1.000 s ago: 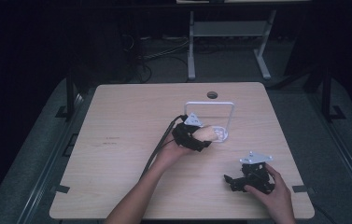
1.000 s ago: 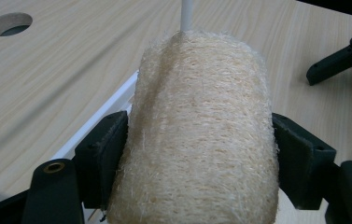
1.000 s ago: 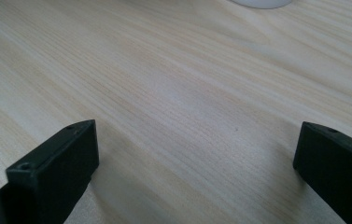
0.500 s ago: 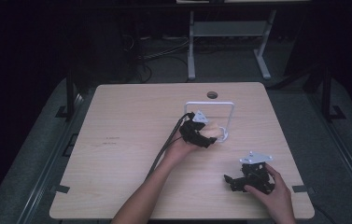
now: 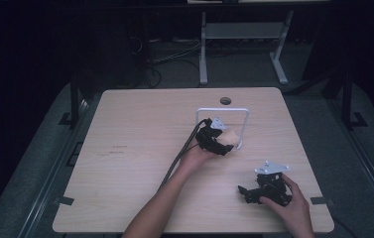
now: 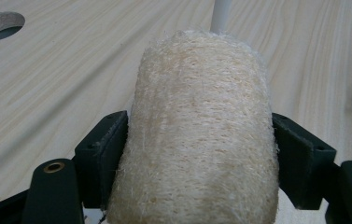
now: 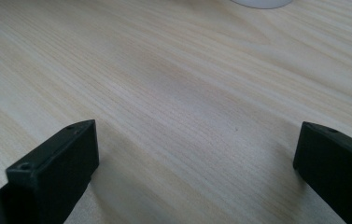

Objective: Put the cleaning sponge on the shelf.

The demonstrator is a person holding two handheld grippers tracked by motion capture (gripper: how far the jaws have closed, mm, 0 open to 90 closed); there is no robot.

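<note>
Your left claw (image 6: 197,154) is clamped across the loofah's (image 6: 201,130) middle; it's light, springy and fibrous, so squeeze gently.

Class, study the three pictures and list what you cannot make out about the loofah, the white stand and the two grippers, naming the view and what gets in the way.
- Loofah, left gripper view: its near end is cut off by the bottom edge.
- White stand, high view: its base is hidden by the left gripper and the loofah.
- White stand, left gripper view: the loofah covers all but a short piece of the post.
- Right gripper, high view: fingers too small and dark to judge.
</note>
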